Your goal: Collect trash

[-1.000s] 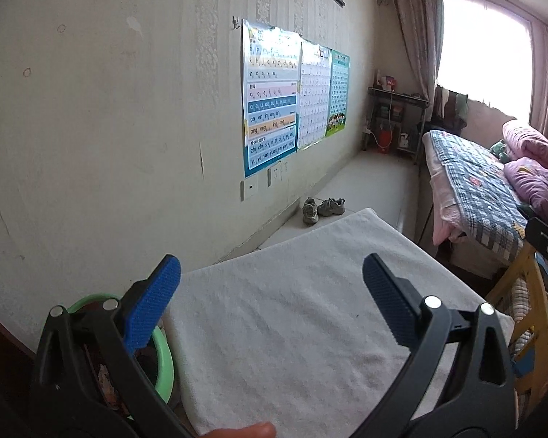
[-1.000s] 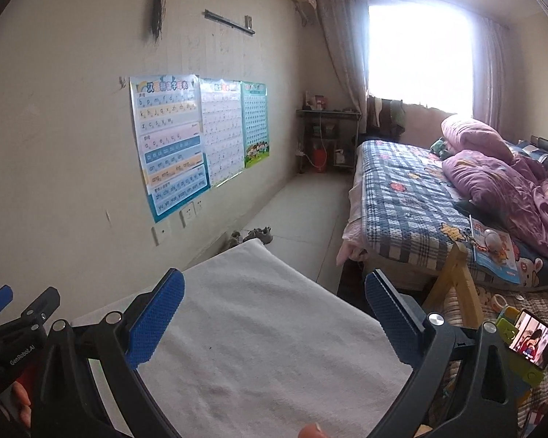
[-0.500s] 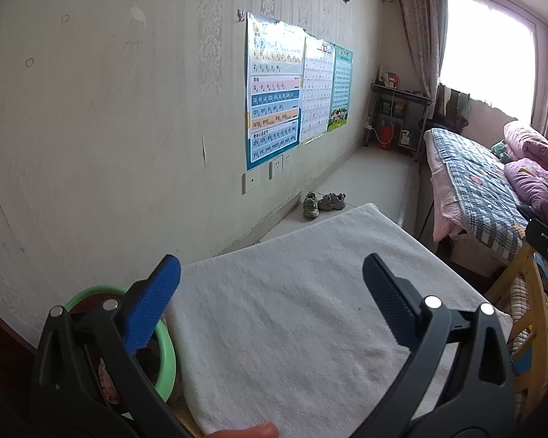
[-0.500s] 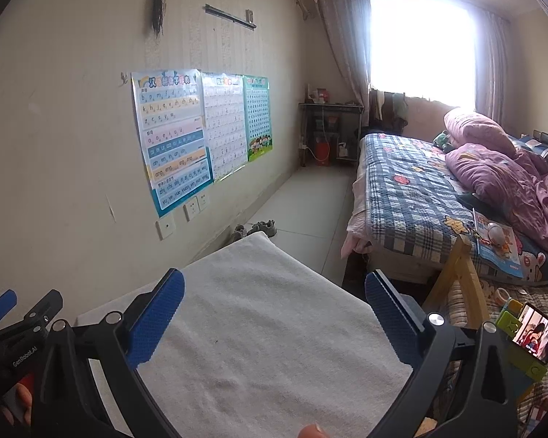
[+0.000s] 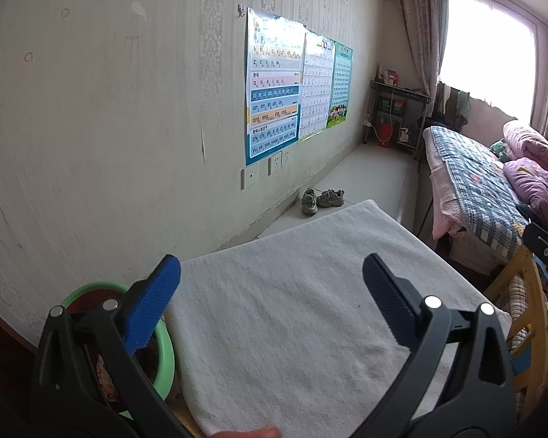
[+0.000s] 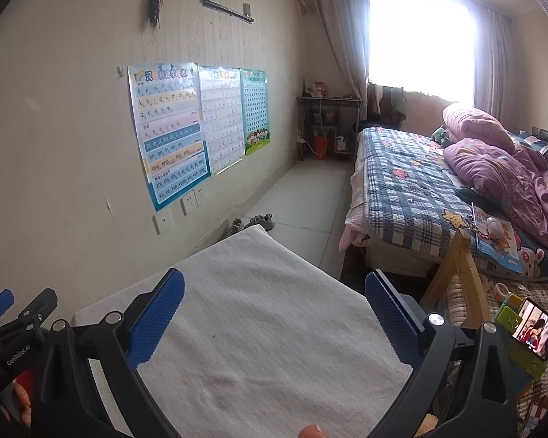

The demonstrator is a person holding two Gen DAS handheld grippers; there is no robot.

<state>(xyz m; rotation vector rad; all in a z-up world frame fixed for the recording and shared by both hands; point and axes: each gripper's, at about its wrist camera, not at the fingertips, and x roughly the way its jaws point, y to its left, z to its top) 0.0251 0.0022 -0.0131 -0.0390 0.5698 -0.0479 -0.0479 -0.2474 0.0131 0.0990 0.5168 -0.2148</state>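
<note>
Trash (image 5: 104,379), crumpled and reddish, lies in the round green-rimmed bin (image 5: 166,356) beside the white terry-cloth surface (image 5: 292,328). We hold the left gripper (image 5: 270,304) and right gripper (image 6: 274,312) above that nubby cloth, ribbed blue pads wide apart, both empty.

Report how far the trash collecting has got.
Done: the green bin beside the white towel already holds some scraps, and no trash shows on the towel. In hand: nothing; left gripper and right gripper are both open and empty over the towel. Left: no loose trash is in view.
</note>
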